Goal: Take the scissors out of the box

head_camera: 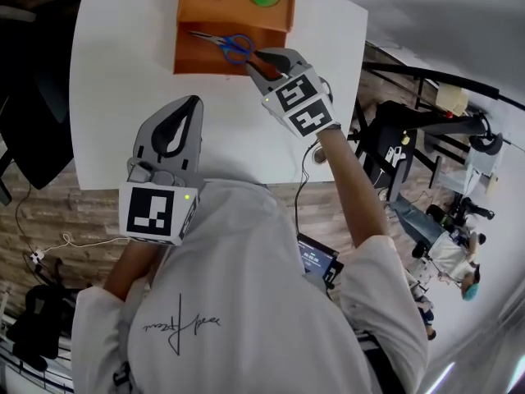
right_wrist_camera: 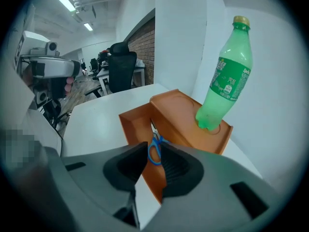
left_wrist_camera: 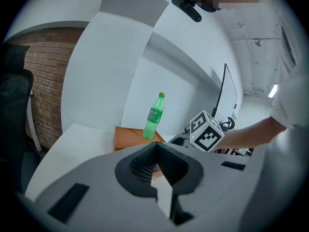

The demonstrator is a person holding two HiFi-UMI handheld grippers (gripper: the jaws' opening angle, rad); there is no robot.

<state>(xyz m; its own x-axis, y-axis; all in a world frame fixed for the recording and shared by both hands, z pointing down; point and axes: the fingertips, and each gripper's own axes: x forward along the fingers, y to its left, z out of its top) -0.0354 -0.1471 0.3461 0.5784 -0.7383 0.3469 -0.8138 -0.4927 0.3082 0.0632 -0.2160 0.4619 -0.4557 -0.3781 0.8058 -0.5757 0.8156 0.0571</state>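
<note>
Scissors [head_camera: 223, 43] with blue handles lie in the low front compartment of the orange box [head_camera: 197, 61] at the far side of the white table. My right gripper [head_camera: 256, 62] points down at them from the right. Its jaws stand open, and the blue handle loop [right_wrist_camera: 154, 150] shows in the gap just beyond the tips, not pressed by the pads. My left gripper [head_camera: 194, 102] hovers over bare table nearer me, jaws shut and holding nothing. From the left gripper view the box [left_wrist_camera: 127, 138] and the right gripper's marker cube [left_wrist_camera: 206, 132] are ahead.
A green bottle [right_wrist_camera: 226, 81] stands upright on the raised part of the box. The white table [head_camera: 123, 72] ends close to the right of the box. Black office chairs [right_wrist_camera: 122, 67] and desks stand beyond it.
</note>
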